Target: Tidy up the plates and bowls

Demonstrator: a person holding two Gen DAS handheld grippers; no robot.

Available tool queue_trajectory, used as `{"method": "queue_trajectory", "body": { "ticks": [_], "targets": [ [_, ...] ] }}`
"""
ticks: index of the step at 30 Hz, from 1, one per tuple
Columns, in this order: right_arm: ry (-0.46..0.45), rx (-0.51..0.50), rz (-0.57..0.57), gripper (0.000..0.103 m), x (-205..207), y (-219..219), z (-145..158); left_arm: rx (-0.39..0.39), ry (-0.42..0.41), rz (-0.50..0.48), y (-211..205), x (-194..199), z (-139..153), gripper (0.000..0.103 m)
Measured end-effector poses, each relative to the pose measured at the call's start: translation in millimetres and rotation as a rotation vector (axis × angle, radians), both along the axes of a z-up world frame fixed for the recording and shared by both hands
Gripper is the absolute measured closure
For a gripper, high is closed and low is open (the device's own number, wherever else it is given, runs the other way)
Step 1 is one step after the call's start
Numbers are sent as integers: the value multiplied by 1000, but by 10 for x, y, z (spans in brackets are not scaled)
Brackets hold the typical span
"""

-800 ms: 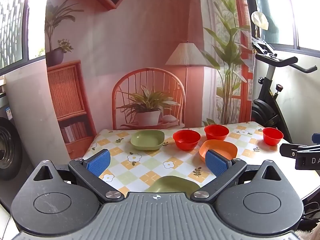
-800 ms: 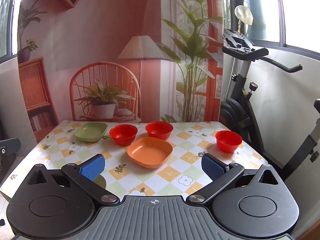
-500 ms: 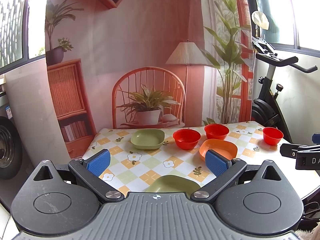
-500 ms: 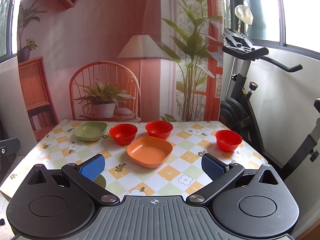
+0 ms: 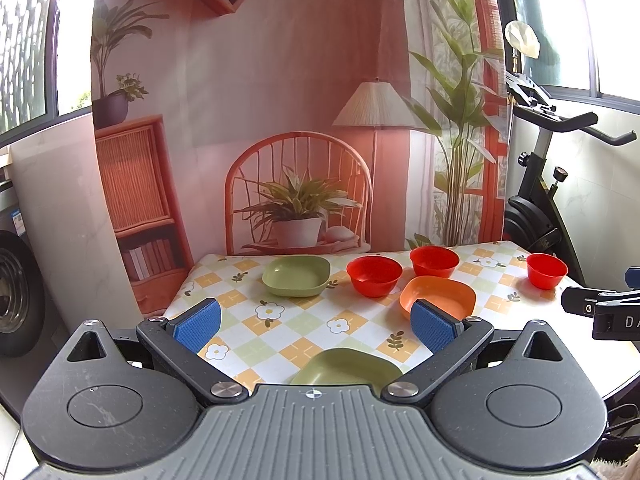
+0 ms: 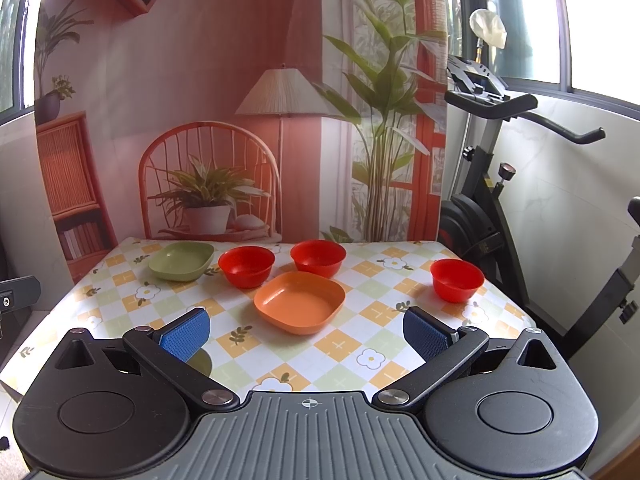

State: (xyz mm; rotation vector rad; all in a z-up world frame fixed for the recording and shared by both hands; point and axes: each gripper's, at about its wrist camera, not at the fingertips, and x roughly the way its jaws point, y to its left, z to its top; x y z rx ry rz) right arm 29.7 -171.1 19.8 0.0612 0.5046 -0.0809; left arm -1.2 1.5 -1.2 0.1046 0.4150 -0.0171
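Note:
On the checked tablecloth stand three red bowls (image 6: pixel 247 266) (image 6: pixel 318 258) (image 6: pixel 457 279), an orange square plate (image 6: pixel 300 307) and a green square plate (image 6: pixel 182 260) at the far left. A second green plate (image 5: pixel 347 367) lies at the near edge, half hidden under my left gripper (image 5: pixel 316 320), which is open and holds nothing. The left wrist view shows the same bowls (image 5: pixel 374 275) (image 5: pixel 434 261) (image 5: pixel 546 270), the orange plate (image 5: pixel 438 295) and the far green plate (image 5: pixel 296 275). My right gripper (image 6: pixel 304 334) is open, empty, hovering short of the orange plate.
The table (image 6: pixel 380 344) backs onto a printed backdrop of a chair, plant and lamp. An exercise bike (image 6: pixel 488 208) stands right of the table. A washing machine (image 5: pixel 16 292) is at the left. The right gripper's body (image 5: pixel 600 308) shows at the left view's right edge.

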Motion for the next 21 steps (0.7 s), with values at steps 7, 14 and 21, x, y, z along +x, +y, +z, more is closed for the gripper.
{"method": "queue_trajectory", "body": {
  "ticks": [7, 14, 21],
  "targets": [
    [2, 1, -1, 0, 13, -2, -5, -1, 7, 3, -5, 14, -9, 1],
    [4, 0, 1, 0, 19, 8, -10, -4, 14, 9, -1, 19, -10, 1],
    [6, 0, 1, 0, 14, 8, -10, -6, 17, 9, -12, 19, -6, 1]
  ]
}}
